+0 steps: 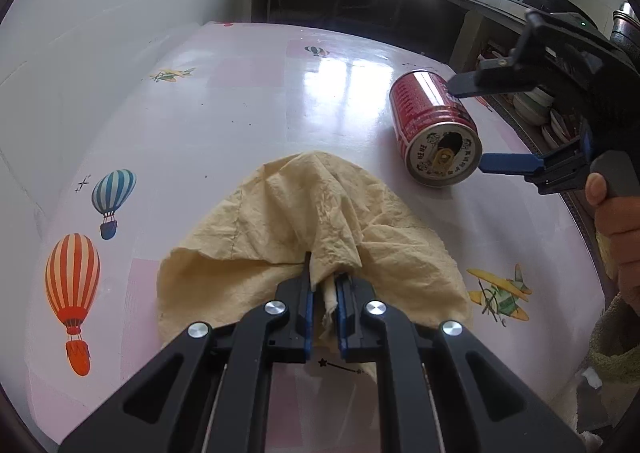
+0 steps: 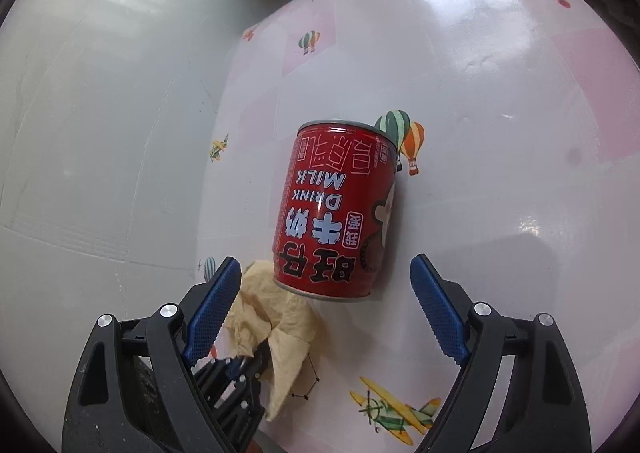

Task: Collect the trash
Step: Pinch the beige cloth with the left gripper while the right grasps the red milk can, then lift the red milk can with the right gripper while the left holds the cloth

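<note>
The left gripper (image 1: 324, 287) is nearest, clenched on a fold of the one crumpled yellow napkin (image 1: 304, 237), which lies spread on the table (image 1: 240, 101). One red can (image 1: 434, 129) lies on its side just beyond the napkin, its long axis flat along the table, its opened top toward the left camera. The right gripper (image 2: 326, 307) hangs spread wide just short of the can (image 2: 334, 213), holding nothing.
</note>
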`<state>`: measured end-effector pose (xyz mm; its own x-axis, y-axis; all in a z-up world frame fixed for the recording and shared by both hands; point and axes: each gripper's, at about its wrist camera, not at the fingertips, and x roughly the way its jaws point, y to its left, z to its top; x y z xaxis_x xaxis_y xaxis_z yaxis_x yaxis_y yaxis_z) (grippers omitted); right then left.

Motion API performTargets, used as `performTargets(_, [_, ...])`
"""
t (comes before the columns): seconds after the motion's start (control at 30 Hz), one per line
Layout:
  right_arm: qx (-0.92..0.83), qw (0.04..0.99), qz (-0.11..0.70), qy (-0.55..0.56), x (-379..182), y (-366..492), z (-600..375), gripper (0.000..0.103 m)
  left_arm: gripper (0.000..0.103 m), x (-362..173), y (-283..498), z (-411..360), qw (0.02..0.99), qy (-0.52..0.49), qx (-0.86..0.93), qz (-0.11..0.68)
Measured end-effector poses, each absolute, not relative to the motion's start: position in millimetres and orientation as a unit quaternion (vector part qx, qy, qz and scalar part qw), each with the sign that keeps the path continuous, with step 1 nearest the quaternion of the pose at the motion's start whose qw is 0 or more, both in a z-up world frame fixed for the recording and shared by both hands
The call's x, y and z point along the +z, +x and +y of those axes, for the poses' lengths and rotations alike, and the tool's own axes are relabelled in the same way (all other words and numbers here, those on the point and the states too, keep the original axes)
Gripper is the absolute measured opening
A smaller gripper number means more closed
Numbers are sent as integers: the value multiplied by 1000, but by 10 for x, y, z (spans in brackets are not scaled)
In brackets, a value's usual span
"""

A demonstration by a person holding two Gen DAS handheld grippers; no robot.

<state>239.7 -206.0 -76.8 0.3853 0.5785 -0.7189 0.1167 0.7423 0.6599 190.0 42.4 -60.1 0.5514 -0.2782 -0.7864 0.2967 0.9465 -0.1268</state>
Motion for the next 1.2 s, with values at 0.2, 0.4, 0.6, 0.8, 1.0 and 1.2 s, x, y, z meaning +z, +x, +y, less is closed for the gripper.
performTargets(0.2, [126,778,537,302,-814,2508,-1865,83,8,-601,1920,420,879,10,-163,447])
performTargets(0.4, [101,792,528,290,-827,2522,-1857,79,8,-600,1963,420,880,13,-159,446])
performTargets(0.6, [104,800,522,278,-822,2506,-1865,63,8,-603,1897,394,881,14,-158,445])
performTargets(0.8, [80,832,503,222,-734,2309,-1938,63,8,-602,1889,397,881,14,-158,445])
performTargets(1.0, [49,871,471,133,-597,2001,-2055,63,8,-601,1892,408,881,12,-158,445])
performTargets(1.2, [32,887,455,74,-468,1735,-2212,62,7,-580,1892,465,876,-8,-173,449])
